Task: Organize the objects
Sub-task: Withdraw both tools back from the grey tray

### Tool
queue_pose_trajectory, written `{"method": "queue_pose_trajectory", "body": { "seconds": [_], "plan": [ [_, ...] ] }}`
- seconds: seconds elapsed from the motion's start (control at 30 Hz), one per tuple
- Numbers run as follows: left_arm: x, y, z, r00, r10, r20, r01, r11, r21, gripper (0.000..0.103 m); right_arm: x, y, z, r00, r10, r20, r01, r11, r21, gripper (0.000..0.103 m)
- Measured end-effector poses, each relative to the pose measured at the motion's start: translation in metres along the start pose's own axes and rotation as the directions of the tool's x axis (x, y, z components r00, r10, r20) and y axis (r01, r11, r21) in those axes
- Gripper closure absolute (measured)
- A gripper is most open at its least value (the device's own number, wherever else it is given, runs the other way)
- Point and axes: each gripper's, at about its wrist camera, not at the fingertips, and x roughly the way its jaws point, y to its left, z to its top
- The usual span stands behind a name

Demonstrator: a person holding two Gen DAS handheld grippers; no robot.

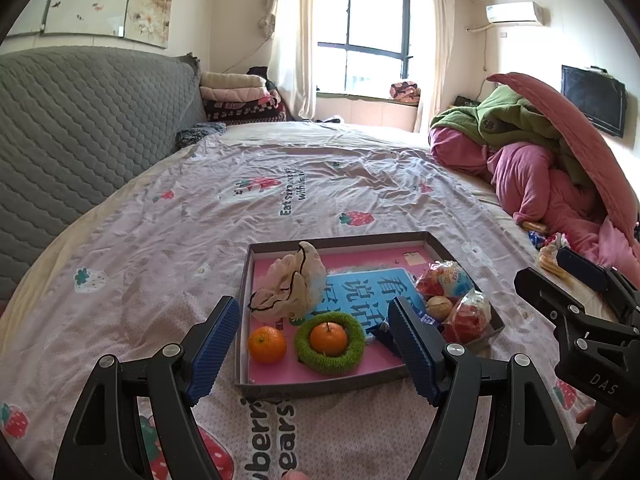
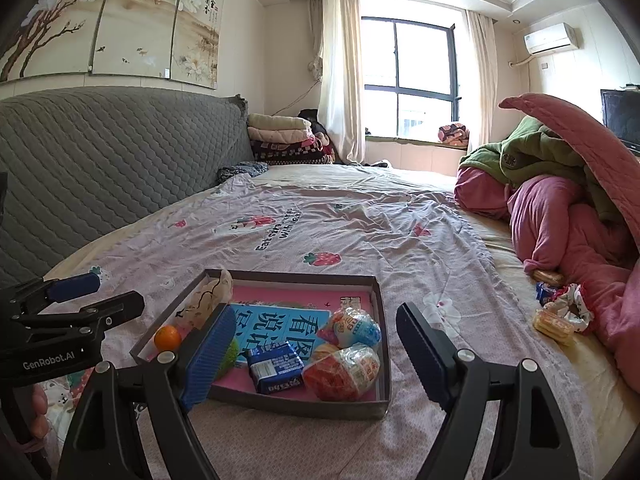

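I am holding my left gripper [image 1: 316, 344] above the near edge of the shallow tray [image 1: 320, 387], its blue-padded jaws standing wide apart with nothing between the pads. My right gripper [image 2: 316, 354] is hovering just to the right of it, jaws likewise spread wide and grasping nothing.

The tray is lying on the strawberry-print bedsheet [image 1: 224, 240]. Inside it, a blue book [image 1: 368, 290] is resting flat on the pink floor. A crumpled beige cloth [image 1: 290, 286] is sitting at the far left corner. One orange [image 1: 267, 344] is lying loose at the near left; a second orange [image 1: 328, 338] is sitting inside a green fuzzy ring [image 1: 330, 354]. A blue carton [image 2: 276, 366] is lying near the middle front. Two clear-wrapped snack packs [image 2: 342, 372] are touching each other at the right side, with a small brown round item [image 1: 439, 307] between them.

Outside the tray, further wrapped snacks [image 2: 554, 326] are lying on the sheet beside the pink quilt [image 2: 560, 220].
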Motion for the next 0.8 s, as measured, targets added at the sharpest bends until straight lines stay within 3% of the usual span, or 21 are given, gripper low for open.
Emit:
{"method": "queue_pose_trajectory", "body": {
  "seconds": [0.8],
  "plan": [
    [-0.016,0.000,-0.042,1.000,0.000,-0.030,-0.001,1.000,-0.028,0.025,-0.018,0.017,-0.031,1.000,-0.017,-0.023,0.016,0.999,-0.045,0.021]
  ]
}}
